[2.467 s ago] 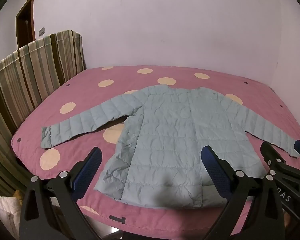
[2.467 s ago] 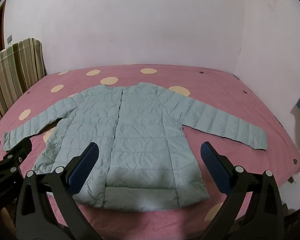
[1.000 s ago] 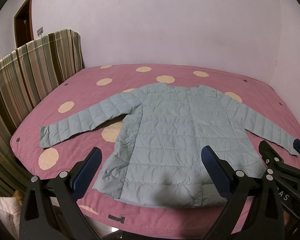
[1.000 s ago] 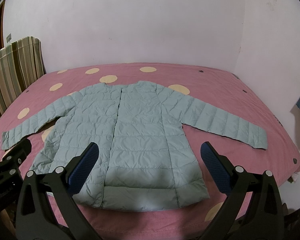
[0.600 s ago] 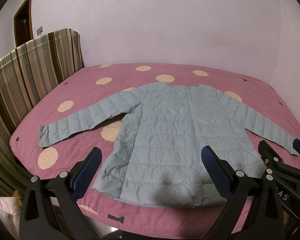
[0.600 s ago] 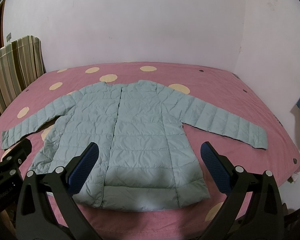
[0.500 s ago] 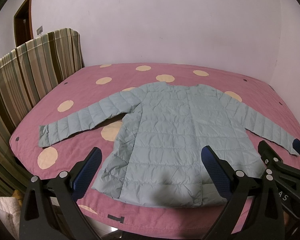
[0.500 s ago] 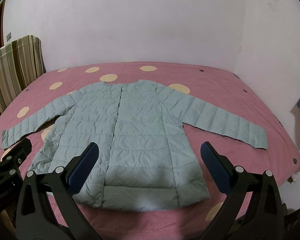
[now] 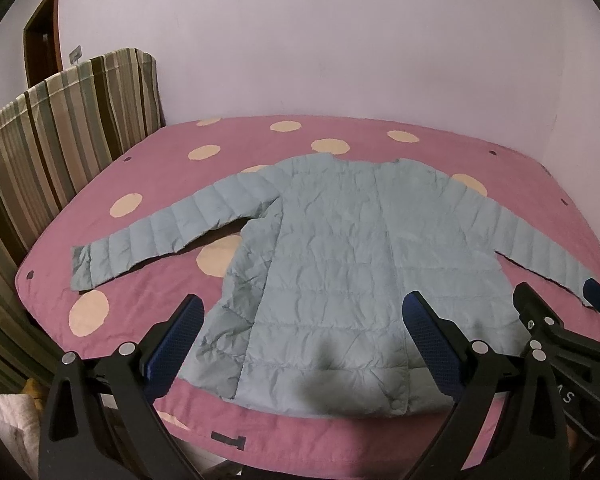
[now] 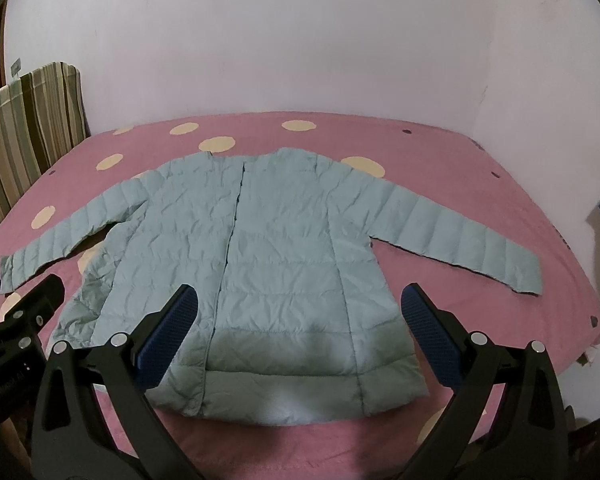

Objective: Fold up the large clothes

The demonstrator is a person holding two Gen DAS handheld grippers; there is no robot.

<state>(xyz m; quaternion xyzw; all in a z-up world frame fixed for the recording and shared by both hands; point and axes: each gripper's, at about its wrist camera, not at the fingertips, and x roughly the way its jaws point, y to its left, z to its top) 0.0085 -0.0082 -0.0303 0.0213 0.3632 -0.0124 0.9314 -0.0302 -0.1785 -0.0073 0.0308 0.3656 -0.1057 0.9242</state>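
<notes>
One jacket (image 9: 352, 264), pale blue-green and quilted, lies flat on one bed (image 9: 168, 168) with a pink cover dotted with cream circles. The jacket is face up, its front closure running down the middle, both sleeves spread out to the sides, and its hem towards the near edge of the bed. One sleeve (image 9: 160, 236) reaches out towards a striped headboard (image 9: 52, 152); the other sleeve (image 10: 460, 236) stretches towards the opposite side of the bed.

Two grippers are in view, each with two black fingers carrying blue pads. The left gripper (image 9: 300, 340) hangs above the near edge of the bed, its fingers spread wide with nothing between them; the jacket's hem shows in the gap. The right gripper (image 10: 296, 328) hangs beside it in the same way, spread wide and empty, over the hem. Each gripper appears at the edge of the other's view. Neither touches the jacket.

A plain pale wall (image 10: 300, 40) stands behind the bed.
</notes>
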